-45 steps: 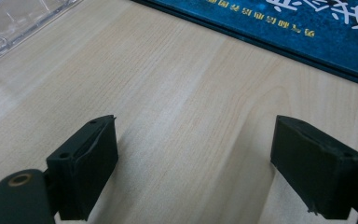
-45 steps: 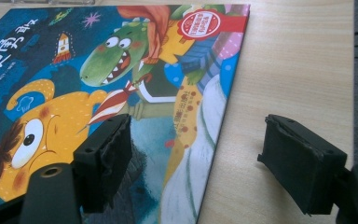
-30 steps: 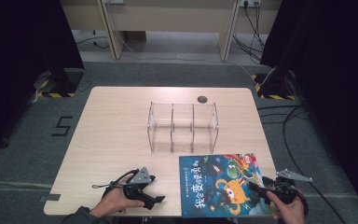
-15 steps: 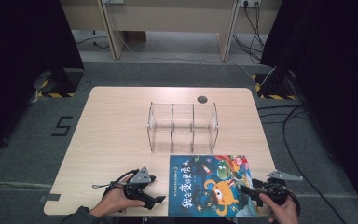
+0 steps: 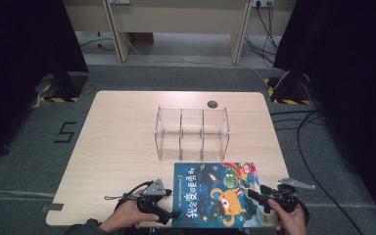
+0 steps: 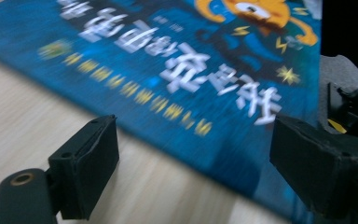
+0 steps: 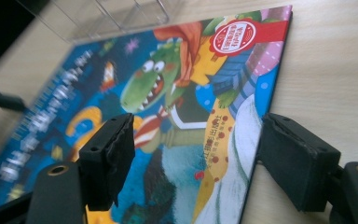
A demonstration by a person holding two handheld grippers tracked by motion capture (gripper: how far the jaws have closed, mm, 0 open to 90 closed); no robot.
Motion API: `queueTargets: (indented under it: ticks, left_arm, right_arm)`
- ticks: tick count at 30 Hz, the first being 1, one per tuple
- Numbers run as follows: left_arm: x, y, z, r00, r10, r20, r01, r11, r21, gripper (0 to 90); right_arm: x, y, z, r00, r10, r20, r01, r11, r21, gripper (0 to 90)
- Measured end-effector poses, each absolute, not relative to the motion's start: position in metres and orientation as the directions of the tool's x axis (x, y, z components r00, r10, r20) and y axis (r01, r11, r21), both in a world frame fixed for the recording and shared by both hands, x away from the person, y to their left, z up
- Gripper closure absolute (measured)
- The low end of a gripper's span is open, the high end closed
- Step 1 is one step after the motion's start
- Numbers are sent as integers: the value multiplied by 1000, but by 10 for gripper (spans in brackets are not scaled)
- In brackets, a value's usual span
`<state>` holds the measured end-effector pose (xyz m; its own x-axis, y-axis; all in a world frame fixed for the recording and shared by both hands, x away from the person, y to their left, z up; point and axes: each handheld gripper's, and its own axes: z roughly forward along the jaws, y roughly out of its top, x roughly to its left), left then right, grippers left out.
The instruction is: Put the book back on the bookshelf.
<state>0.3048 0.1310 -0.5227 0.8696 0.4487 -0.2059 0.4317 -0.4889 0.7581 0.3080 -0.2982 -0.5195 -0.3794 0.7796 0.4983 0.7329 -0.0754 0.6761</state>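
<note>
A children's picture book with a blue cover lies flat at the table's front edge, between my two grippers. My left gripper is at the book's left edge, open. In the left gripper view the book fills the space ahead, and its near corner sits between the wide-spread jaws of the left gripper. My right gripper is at the book's right edge, open. In the right gripper view the right gripper straddles that edge of the book, one jaw over the cover and one over the bare wood.
A clear plastic organizer with three compartments stands just behind the book, its base also in the right gripper view. The wooden table has a small round hole near its far edge. Cables lie on the floor to the right.
The book has slid left along the front edge, and my right gripper has moved left with it. The left gripper has stayed in place.
</note>
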Motion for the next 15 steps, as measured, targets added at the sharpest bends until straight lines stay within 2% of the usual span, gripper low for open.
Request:
queueTargets:
  ticks: [3,4,8,15]
  left_arm:
    - [303,131,-522,857,473,-206,445,-476,759,147]
    - [303,131,-522,851,480,-212,453,-469,758,160]
    - [305,131,-521,835,498,-233,481,-457,748,181]
    - [304,132,-520,824,512,-242,496,-445,746,185]
  right_arm:
    - [307,-299,-521,-348,763,544,739,-133,660,266]
    - [307,-300,-523,-309,740,597,744,-202,637,241]
    - [305,-304,-525,-257,694,672,753,-292,590,242]
    - [299,-303,-526,-234,665,710,764,-326,557,238]
